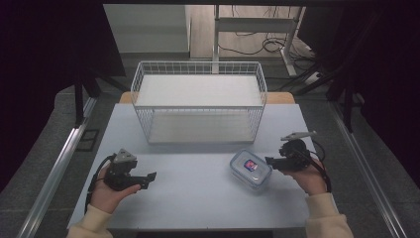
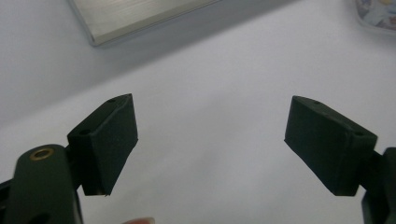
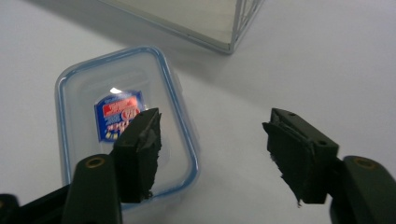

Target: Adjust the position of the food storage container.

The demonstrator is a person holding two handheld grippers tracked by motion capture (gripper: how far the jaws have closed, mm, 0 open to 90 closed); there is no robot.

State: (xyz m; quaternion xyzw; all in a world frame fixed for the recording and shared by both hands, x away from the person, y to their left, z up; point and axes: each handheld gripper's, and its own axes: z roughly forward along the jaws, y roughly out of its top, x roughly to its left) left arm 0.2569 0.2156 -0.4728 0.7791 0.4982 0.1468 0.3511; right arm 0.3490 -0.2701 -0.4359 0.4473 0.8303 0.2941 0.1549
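A clear plastic food container (image 1: 250, 169) with a blue-rimmed lid and a red-and-blue label lies on the table, right of centre. My right gripper (image 1: 271, 161) is open just to its right, jaws pointing at it. In the right gripper view the container (image 3: 112, 116) lies under and beyond the left jaw, and nothing is between the jaws of the right gripper (image 3: 212, 149). My left gripper (image 1: 150, 177) rests at the table's front left, open and empty. In the left gripper view the left gripper (image 2: 210, 140) has its jaws wide apart over bare table.
A white wire basket (image 1: 199, 100) stands at the back middle of the pale table (image 1: 198, 198); its corner (image 3: 233, 42) is near the container. Metal rails run along both sides of the table. A desk frame and cables are on the floor beyond.
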